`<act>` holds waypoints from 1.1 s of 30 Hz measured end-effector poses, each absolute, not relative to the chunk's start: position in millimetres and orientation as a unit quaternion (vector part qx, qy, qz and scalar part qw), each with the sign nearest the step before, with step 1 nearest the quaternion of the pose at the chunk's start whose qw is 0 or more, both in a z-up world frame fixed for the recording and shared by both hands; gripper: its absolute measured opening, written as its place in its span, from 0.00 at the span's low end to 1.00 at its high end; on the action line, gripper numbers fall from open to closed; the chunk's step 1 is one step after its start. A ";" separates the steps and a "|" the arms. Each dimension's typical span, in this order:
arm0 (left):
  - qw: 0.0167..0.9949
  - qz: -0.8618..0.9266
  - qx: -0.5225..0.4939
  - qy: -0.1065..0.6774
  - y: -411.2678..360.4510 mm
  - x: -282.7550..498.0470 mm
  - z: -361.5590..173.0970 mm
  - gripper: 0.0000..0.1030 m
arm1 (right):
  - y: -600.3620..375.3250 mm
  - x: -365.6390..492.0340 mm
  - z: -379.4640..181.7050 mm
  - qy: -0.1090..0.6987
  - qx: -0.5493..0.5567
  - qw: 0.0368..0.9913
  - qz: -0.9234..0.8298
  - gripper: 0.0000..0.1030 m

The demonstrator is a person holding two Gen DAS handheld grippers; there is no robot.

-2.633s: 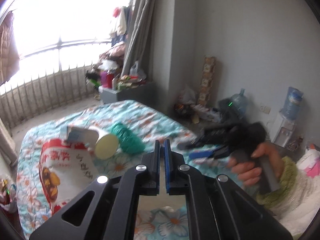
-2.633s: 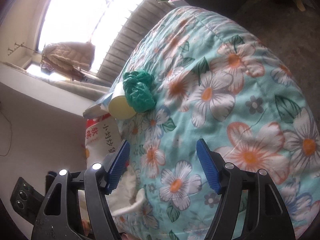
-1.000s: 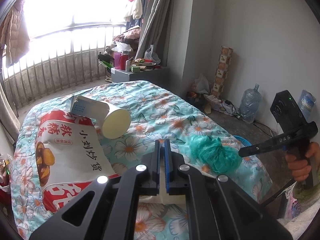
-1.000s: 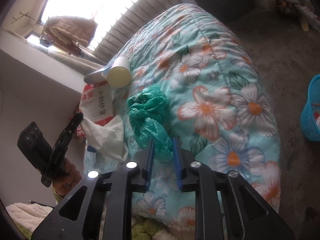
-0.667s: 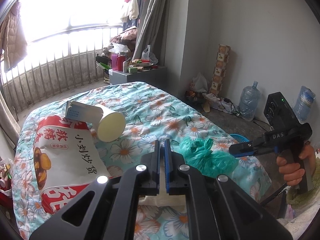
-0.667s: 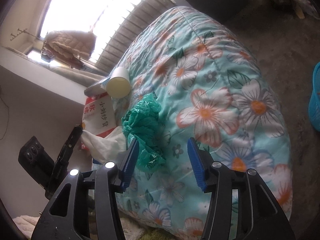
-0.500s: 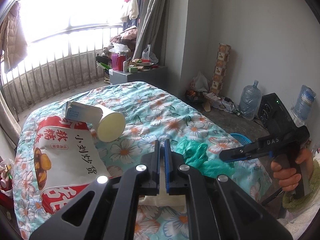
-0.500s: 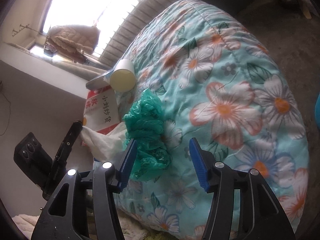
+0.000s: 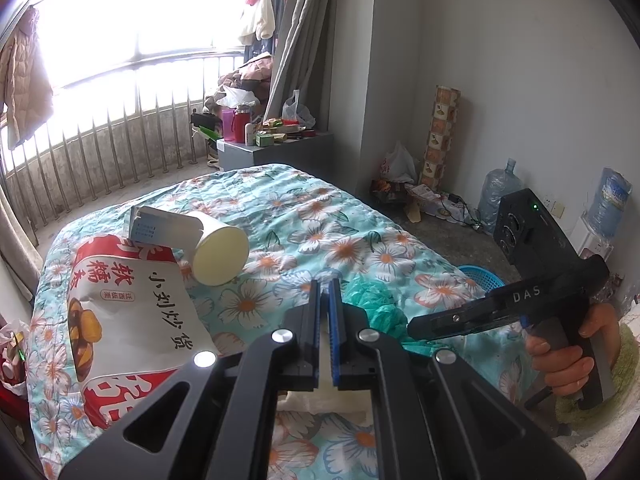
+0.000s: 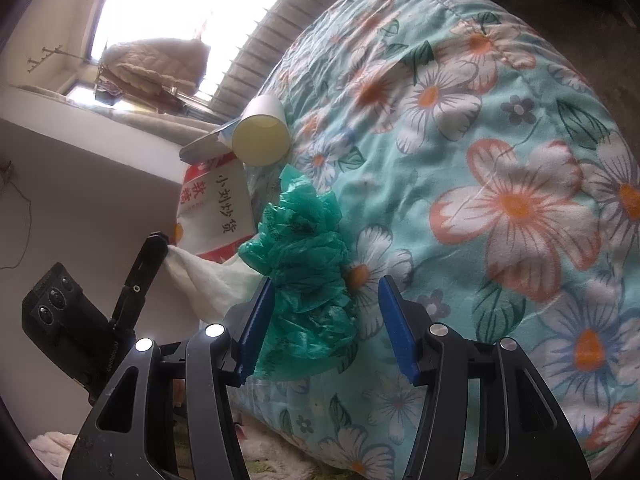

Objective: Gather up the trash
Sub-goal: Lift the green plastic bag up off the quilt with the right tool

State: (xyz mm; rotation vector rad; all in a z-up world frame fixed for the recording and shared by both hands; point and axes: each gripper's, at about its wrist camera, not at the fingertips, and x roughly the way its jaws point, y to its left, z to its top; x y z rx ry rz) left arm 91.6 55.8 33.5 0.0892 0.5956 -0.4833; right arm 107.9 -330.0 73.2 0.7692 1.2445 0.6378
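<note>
Right gripper (image 10: 326,320) released around green bag (image 10: 300,276) (left gripper (image 9: 325,336) clenched on white bag (image 10: 200,280)).

The right claw (image 10: 326,320) has released the green plastic bag (image 10: 300,268), dragged from the bed's (image 10: 500,120) middle to its near edge.

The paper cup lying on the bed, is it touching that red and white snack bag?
Touching. In the left wrist view the paper cup rests its rim against the snack bag's upper edge, with no quilt visible between them.
</note>
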 end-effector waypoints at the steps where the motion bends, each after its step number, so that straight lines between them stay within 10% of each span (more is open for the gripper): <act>1: 0.927 -0.236 0.043 0.290 55.4 92.2 33.6 0.03 | -328.5 108.5 74.0 0.558 0.346 0.698 0.287 0.51; 33: 0.932 -0.244 0.062 0.260 46.4 85.1 63.8 0.03 | -365.2 99.2 74.6 0.511 0.436 0.672 0.311 0.32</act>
